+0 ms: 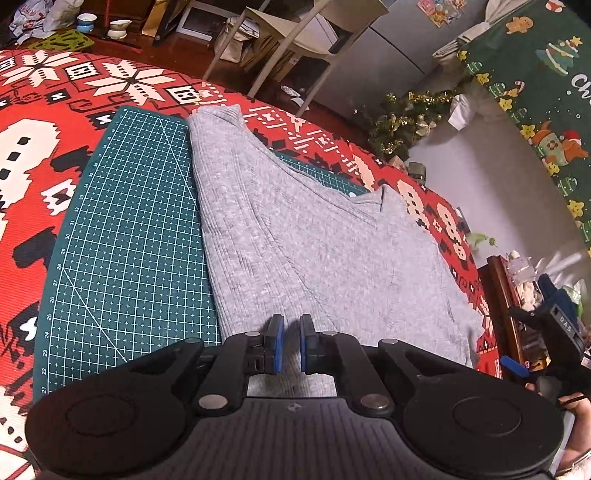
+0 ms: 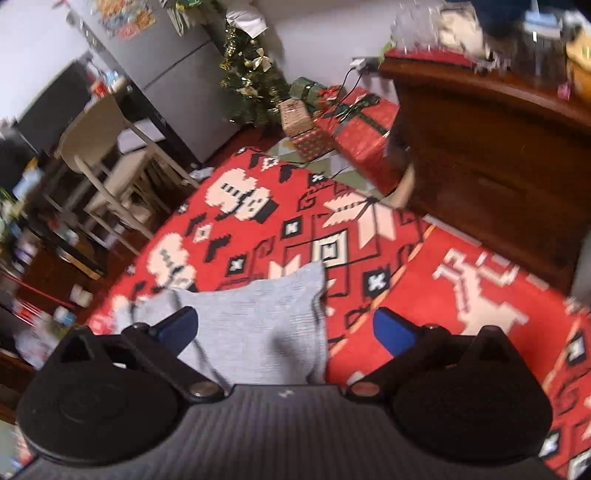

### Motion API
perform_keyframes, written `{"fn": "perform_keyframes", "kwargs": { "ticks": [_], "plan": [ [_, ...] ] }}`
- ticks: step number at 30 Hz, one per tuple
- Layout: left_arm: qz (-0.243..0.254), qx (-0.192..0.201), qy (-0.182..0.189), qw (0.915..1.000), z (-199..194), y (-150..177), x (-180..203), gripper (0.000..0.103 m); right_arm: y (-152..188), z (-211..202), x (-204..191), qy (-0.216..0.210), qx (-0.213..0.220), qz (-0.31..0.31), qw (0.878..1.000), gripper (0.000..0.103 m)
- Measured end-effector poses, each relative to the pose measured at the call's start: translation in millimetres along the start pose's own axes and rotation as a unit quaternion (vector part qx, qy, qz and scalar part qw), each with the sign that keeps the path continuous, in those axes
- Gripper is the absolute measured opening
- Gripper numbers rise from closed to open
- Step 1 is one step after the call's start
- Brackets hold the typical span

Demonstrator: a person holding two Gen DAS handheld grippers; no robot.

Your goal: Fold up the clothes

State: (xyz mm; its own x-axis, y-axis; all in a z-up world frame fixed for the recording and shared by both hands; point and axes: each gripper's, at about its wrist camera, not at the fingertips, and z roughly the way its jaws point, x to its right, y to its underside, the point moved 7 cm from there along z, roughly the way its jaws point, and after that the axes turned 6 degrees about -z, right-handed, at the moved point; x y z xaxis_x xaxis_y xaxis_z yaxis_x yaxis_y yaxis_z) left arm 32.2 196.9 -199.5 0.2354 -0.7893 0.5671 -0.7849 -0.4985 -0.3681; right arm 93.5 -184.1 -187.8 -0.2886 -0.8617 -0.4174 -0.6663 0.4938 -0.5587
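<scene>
My left gripper [image 1: 291, 341] has its fingers nearly closed, low centre, pinching the grey sweater [image 1: 295, 236]; my right gripper [image 2: 284, 328] is spread wide above its corner, not touching.

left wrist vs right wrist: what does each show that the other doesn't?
Left wrist only: the green cutting mat under the grey sweater, and the left hand-held gripper, nearly shut over the sweater's near edge.

Right wrist only: wrapped gifts, a wooden cabinet, and the right hand-held gripper's wide-open jaws.

Both: the sweater, red patterned cloth, small Christmas tree, chair.
</scene>
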Motion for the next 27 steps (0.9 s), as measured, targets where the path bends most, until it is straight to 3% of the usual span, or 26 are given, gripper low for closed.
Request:
{"fn": "perform_keyframes", "kwargs": {
  "ticks": [4, 7, 10, 12, 17, 19, 22, 27],
  "plan": [
    [0.001, -0.001, 0.000, 1.0000, 0, 1, 1, 0.007, 8, 7, -2, -0.028, -0.027, 0.025, 0.999, 0.094],
    [-0.002, -0.003, 0.001, 1.0000, 0, 0, 0, 0.007, 16, 15, -1, -0.043, -0.052, 0.046, 0.997, 0.075],
    [-0.005, -0.004, 0.001, 1.0000, 1, 0, -1, 0.007, 21, 21, 1, -0.030, -0.063, 0.047, 0.996, 0.058],
    [-0.004, -0.003, 0.000, 1.0000, 1, 0, -1, 0.007, 26, 25, 4, -0.011, -0.070, 0.039, 0.997, 0.055],
    [-0.003, -0.004, -0.001, 1.0000, 1, -1, -1, 0.007, 30, 25, 3, 0.009, -0.072, 0.020, 0.997, 0.037],
    [-0.006, -0.005, 0.001, 1.0000, 1, -1, -2, 0.007, 33, 28, 0, 0.004, -0.081, 0.018, 0.997, 0.020],
    [-0.011, -0.009, 0.004, 0.9999, 2, -1, -4, 0.007, 37, 29, -3, 0.005, -0.084, 0.020, 0.996, 0.007],
    [-0.023, -0.011, 0.011, 0.9996, 1, -3, -7, 0.007, 33, 22, -5, 0.009, -0.061, 0.021, 0.998, 0.004]
  ]
}}
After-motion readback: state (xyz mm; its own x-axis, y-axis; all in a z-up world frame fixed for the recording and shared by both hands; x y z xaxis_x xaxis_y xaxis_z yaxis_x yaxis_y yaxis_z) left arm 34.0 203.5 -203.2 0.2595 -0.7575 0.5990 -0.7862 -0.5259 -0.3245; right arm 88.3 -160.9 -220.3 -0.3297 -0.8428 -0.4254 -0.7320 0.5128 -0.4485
